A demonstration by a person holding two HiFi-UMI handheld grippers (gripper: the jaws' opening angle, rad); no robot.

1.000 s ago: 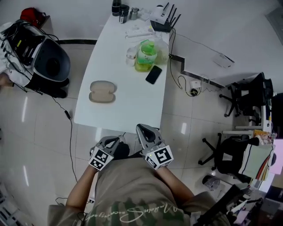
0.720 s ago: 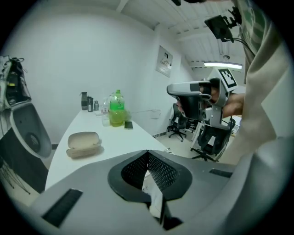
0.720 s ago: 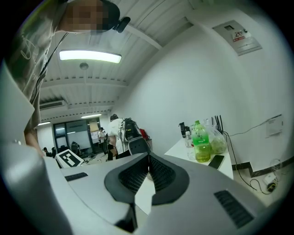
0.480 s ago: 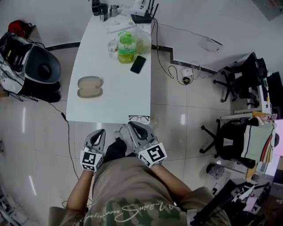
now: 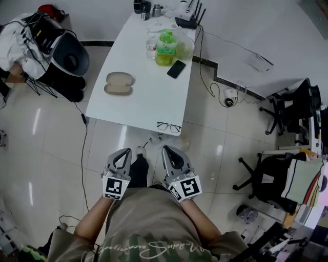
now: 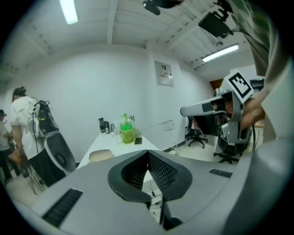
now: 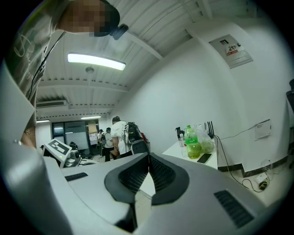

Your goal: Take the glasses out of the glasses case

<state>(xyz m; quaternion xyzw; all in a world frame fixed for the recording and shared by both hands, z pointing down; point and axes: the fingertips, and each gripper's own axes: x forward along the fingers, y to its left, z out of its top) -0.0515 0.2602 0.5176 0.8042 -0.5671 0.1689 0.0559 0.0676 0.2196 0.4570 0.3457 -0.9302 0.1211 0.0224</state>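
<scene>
The beige glasses case (image 5: pixel 119 83) lies open on the white table (image 5: pixel 143 97), toward its left side. A pair of thin dark-rimmed glasses (image 5: pixel 169 127) rests at the table's near right corner, outside the case. Both grippers are held close to my body, over the floor and short of the table's edge. My left gripper (image 5: pixel 124 152) is shut with nothing in it, and so is my right gripper (image 5: pixel 169 150). The left gripper view shows the case (image 6: pixel 101 155) far beyond the touching jaws. In the right gripper view only the far end of the table is seen.
A green bottle (image 5: pixel 165 48), a black phone (image 5: pixel 176 69), cups and a router (image 5: pixel 187 15) sit at the table's far end. A dark bin (image 5: pixel 69 59) and a person stand at the left. Office chairs (image 5: pixel 266 181) and cables are on the right.
The head view has pulled back from the table. The glasses, unseen a second ago, now show at the table's near corner. Both grippers stay shut near my body.
</scene>
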